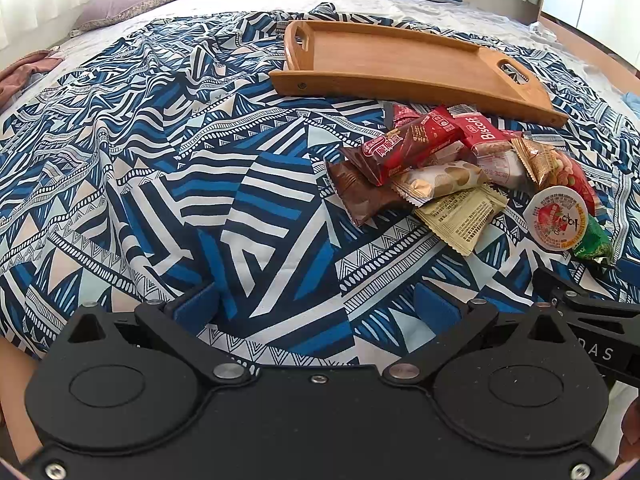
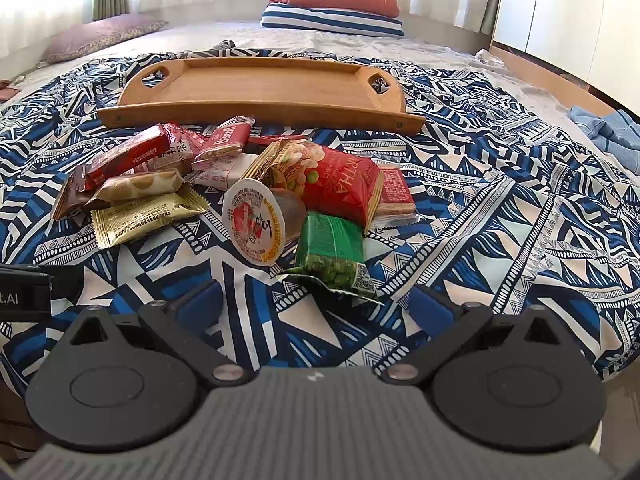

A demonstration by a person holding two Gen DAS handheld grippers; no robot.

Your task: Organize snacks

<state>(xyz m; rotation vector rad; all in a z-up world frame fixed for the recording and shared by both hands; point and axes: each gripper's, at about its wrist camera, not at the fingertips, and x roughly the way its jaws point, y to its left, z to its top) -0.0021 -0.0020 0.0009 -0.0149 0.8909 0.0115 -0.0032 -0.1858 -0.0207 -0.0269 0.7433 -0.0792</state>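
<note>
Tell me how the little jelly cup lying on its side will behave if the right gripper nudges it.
The jelly cup lies on its side, round-walled, so it will probably roll. It likely feels stiff, unlike the green pea packet beside it. The rumpled patterned cloth may stop it soon.

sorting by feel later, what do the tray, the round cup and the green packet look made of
Tray: wood, likely bamboo, smooth satin finish, visible grain. Round cup: translucent plastic body with a printed peel-off lid. Green packet: glossy plastic film, crinkled, with a clear window showing green peas.
</note>
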